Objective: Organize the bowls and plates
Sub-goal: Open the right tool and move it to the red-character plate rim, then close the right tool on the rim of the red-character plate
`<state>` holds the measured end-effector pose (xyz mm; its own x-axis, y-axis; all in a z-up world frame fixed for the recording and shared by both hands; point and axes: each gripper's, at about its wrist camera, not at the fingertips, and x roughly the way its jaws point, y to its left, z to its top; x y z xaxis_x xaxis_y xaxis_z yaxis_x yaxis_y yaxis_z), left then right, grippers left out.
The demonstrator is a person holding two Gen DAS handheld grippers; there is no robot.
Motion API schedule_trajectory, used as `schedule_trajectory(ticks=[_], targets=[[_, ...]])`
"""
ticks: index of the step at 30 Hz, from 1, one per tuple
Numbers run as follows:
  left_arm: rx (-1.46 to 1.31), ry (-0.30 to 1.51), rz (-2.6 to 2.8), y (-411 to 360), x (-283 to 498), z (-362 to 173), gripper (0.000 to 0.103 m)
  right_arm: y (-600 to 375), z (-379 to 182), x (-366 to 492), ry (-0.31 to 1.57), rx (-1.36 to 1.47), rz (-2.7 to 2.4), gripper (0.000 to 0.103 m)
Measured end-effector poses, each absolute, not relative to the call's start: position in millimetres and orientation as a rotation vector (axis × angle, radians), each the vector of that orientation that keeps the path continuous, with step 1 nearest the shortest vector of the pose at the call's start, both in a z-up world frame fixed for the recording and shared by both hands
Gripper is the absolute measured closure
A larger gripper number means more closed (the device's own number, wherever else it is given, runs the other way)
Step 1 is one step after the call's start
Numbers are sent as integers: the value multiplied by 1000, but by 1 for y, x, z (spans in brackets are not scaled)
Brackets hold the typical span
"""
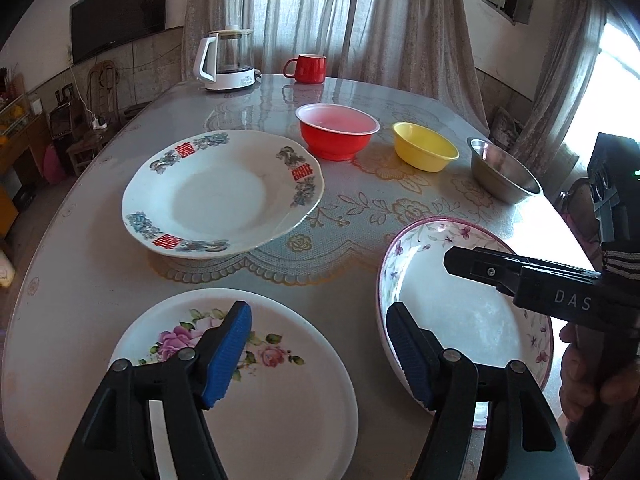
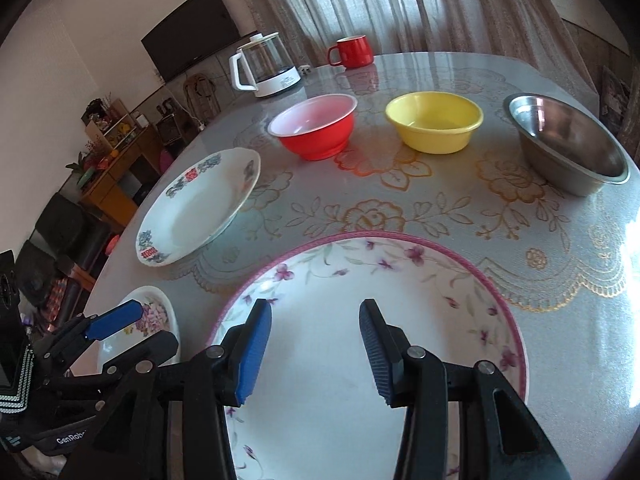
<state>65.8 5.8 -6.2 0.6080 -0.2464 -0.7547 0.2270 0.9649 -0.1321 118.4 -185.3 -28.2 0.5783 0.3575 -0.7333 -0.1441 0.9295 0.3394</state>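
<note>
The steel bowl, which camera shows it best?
The right wrist view. There the steel bowl sits large at the far right of the table, with its whole rim and its inside wall showing. The left wrist view has it smaller and near the right edge, still whole but more squeezed by the lens.

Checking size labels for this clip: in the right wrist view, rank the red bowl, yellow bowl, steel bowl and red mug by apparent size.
1. steel bowl, though it sits nearer the camera
2-3. red bowl and yellow bowl look alike; no ranking
4. red mug, clearly smallest, but farthest away
</note>
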Motion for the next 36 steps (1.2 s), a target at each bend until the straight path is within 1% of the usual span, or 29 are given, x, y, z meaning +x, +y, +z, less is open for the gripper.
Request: schedule_trajectory(ticks=[3,4,5,9,10,11,12,14,16,21,22,23,25,26,27,28,31,36], targets=[[-70,889,-270,21,71,-5,30,-177,-30,133,935,306,340,57],[-90,896,-266,27,74,-5,25,-174,-30,137,940,324,352,57],[-115,896,-259,35,76,-4,23,-172,-30,141,943,341,364,57],[-178,880,-236,63,84,-2,22,-160,-30,156,952,386,398,56],[-199,876,-231,72,87,-1,22,-157,-29,159,954,392,406,53],[-222,876,-223,80,90,-1,21,-153,-29,162,958,398,415,47],[-250,875,-210,91,94,-1,19,-150,-29,165,960,404,421,45],[-313,859,-168,113,101,-1,11,-143,-28,172,964,411,432,44],[-364,853,-126,133,109,-2,7,-137,-25,177,963,414,446,43],[-386,883,-96,158,132,-8,8,-130,-24,196,966,450,444,42],[-389,895,-96,161,137,-10,11,-129,-25,201,970,460,443,42],[-403,905,-104,163,142,-13,17,-128,-25,205,971,466,440,42],[-417,930,-105,166,155,-18,19,-126,-25,213,970,468,430,42],[-420,941,-116,167,163,-19,22,-124,-26,217,968,467,430,42],[-423,948,-135,166,169,-21,25,-122,-27,221,970,463,428,42],[-421,951,-139,166,175,-22,31,-119,-28,225,972,459,422,42],[-417,919,-141,168,189,-22,31,-115,-31,236,966,461,405,42],[-442,927,-125,175,214,-27,31,-110,-40,253,986,477,404,42]])
